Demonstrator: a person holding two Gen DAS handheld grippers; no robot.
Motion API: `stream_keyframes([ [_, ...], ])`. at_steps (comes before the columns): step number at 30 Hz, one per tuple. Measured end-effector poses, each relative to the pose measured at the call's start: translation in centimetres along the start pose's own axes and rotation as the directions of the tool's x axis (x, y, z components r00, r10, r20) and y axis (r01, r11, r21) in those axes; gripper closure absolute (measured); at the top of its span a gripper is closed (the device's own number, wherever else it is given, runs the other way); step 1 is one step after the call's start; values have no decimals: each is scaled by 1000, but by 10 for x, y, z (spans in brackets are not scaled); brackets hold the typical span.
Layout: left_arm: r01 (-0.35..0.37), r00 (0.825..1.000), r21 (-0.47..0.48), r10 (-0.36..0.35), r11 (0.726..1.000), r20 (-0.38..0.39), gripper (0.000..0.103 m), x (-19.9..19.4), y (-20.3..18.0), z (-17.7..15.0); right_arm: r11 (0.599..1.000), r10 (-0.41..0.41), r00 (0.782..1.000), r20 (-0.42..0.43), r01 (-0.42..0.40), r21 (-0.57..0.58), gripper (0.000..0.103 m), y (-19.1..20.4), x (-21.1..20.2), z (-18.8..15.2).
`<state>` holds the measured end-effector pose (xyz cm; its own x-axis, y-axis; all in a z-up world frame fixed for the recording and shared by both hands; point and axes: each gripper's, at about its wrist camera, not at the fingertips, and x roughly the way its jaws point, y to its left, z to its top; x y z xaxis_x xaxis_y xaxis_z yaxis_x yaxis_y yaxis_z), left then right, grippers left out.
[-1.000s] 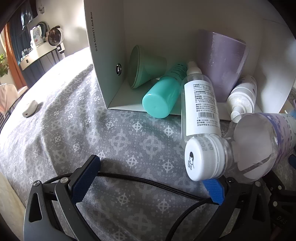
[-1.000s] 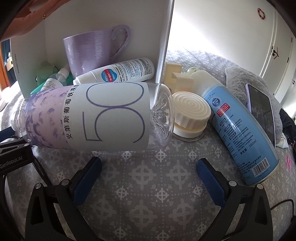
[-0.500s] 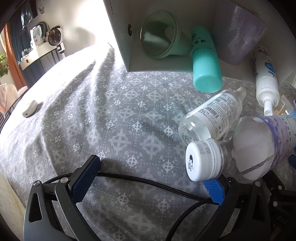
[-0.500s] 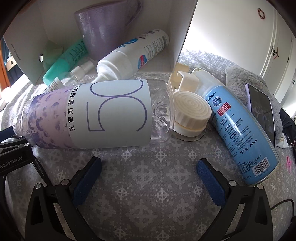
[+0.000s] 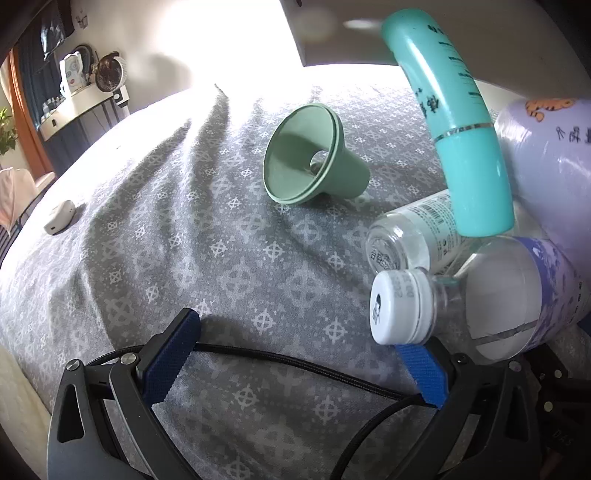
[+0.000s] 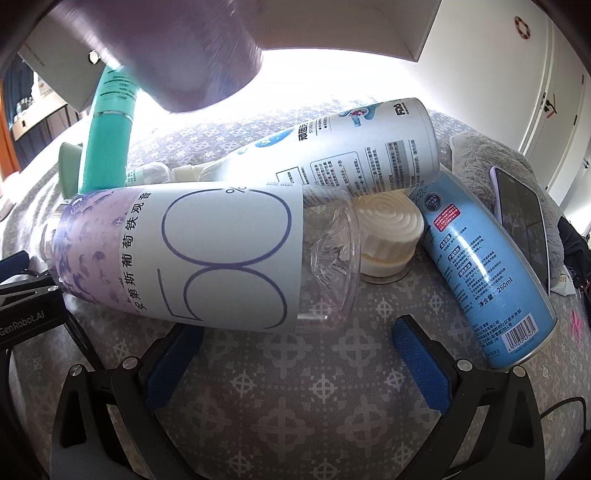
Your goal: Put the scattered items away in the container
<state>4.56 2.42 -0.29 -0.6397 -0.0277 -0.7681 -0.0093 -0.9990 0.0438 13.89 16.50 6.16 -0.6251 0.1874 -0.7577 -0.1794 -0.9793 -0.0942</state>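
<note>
The white box (image 5: 332,40) hangs lifted and tipped above the bed, also in the right wrist view (image 6: 369,26). Items are spilling from it: a teal tube (image 5: 469,140) leans in mid-fall, and a purple mug (image 6: 192,55) is blurred in the air. A green funnel-shaped cup (image 5: 310,162), a small clear bottle (image 5: 410,236) and a big clear bottle with a purple label (image 6: 207,254) lie on the grey bedspread. My left gripper (image 5: 295,354) is open beside the big bottle's white cap (image 5: 399,306). My right gripper (image 6: 295,350) is open just in front of that bottle.
A white spray can (image 6: 340,147), a cream round lid (image 6: 388,229) and a blue spray can (image 6: 484,277) lie right of the big bottle. A phone (image 6: 521,221) rests on a grey plush at far right. A small white device (image 5: 59,218) lies far left. A black cable (image 5: 295,365) crosses under the left gripper.
The box has risen and tipped over; the green cup, teal tube, mug and white spray can have slid out onto the bed. Both grippers have stayed open and still.
</note>
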Motion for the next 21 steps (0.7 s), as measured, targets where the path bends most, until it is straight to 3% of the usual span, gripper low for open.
stream_keyframes([
  [21, 7, 1000, -4, -7, 1000, -2, 0, 12, -1, 1, 1000, 0, 1000, -1, 0, -2, 0, 5, 4, -16],
])
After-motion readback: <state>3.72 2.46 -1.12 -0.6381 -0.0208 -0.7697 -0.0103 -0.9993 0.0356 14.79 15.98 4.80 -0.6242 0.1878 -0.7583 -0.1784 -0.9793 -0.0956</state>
